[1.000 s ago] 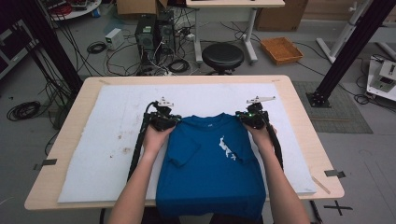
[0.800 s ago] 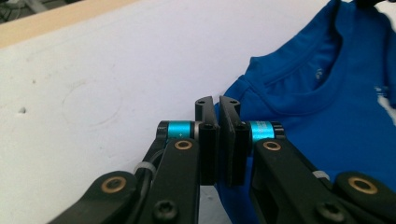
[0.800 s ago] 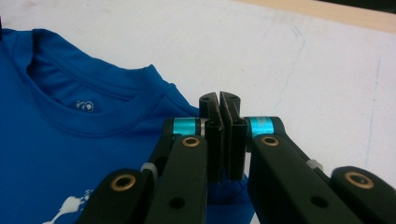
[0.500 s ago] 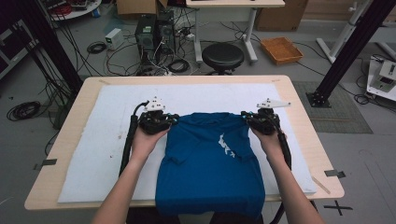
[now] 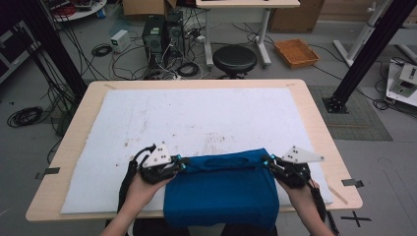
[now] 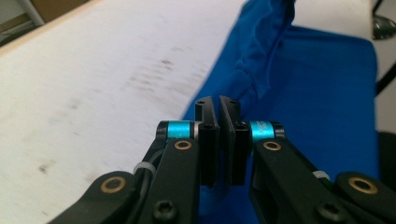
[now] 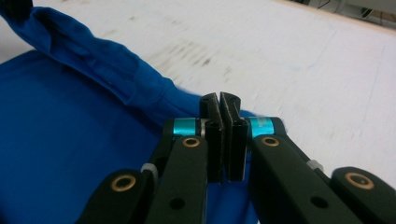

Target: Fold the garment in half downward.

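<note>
- Blue T-shirt (image 5: 221,189) lies at the near edge of the surface, on the white mat (image 5: 196,123), its front part hanging over the edge toward the person.
- Far edge of the garment forms a bunched fold, stretched sideways between the two grippers.
- Left gripper (image 5: 181,163) sits at the left end of that fold; its fingers are pressed together with a pinch of blue cloth between them, as the left gripper view (image 6: 218,105) confirms.
- Right gripper (image 5: 268,161) sits at the right end; its fingers are likewise closed tight on the cloth, seen in the right gripper view (image 7: 219,103).
- Mat carries dark smudges near its middle.
- Wooden surface (image 5: 314,113) shows bare around the mat.
- Black stool (image 5: 234,59) and an orange tray (image 5: 296,52) stand on the floor beyond, well apart from the work.
</note>
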Action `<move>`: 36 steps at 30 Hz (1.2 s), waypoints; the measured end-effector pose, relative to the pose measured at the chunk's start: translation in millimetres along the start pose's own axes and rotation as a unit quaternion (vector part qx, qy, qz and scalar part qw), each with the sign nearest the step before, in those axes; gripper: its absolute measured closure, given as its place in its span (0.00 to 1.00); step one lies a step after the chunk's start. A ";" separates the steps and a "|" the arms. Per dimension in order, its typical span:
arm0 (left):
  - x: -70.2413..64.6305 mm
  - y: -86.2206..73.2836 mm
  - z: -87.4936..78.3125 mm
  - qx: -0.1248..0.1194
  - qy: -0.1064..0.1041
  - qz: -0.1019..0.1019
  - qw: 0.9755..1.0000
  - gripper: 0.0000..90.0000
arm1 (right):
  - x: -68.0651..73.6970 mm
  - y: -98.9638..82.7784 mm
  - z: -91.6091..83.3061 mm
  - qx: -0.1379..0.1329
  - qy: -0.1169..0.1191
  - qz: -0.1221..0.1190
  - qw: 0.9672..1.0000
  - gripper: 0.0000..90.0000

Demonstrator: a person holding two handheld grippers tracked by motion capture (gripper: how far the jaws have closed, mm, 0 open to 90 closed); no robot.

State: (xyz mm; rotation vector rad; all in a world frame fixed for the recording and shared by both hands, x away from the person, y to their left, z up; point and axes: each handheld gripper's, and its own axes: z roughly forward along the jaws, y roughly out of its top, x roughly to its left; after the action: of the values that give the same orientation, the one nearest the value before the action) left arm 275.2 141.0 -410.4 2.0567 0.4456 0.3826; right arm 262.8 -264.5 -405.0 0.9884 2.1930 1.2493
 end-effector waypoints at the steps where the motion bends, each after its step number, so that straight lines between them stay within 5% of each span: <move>1: -5.8 -3.5 -1.5 0.004 -0.002 0.007 1.000 0.95 | 4.6 -5.1 -4.1 0.002 0.001 -0.006 1.000 0.99; 7: -34.7 -17.0 -4.9 0.036 -0.010 0.069 0.997 0.95 | 32.0 -28.9 -20.6 0.033 0.002 -0.044 0.999 0.99; 16: -55.9 -29.1 -9.4 0.071 -0.027 0.090 0.993 0.82 | 54.5 -44.6 -33.0 0.061 0.013 -0.073 0.995 0.90; 20: -48.0 -23.8 -13.4 0.046 0.003 0.055 0.997 0.67 | 43.8 -31.9 -38.2 0.036 -0.009 -0.059 0.998 0.79; 23: -29.5 -18.9 -10.2 0.025 0.041 0.005 0.999 0.61 | 23.9 -18.3 -30.4 0.024 -0.027 -0.026 0.999 0.68; 27: 4.9 -17.4 0.4 0.009 0.075 -0.079 0.994 0.56 | -11.2 -1.1 -4.4 0.006 -0.046 0.051 0.998 0.58; 30: 27.0 -20.5 11.9 0.021 0.071 -0.147 0.986 0.53 | -28.8 3.0 20.6 0.028 -0.039 0.092 0.995 0.56; 33: 37.3 -27.0 21.6 0.050 0.078 -0.169 0.981 0.52 | -36.6 -2.6 40.9 0.063 -0.037 0.100 0.992 0.61; 36: 39.5 -34.6 26.1 0.072 0.074 -0.182 0.978 0.53 | -39.1 -11.9 46.2 0.086 -0.034 0.088 0.992 0.78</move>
State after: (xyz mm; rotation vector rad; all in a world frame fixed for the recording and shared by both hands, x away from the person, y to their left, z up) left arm 316.1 155.8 -449.6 2.0366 0.9477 0.2888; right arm 314.4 -272.2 -437.8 1.2974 2.2287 1.0968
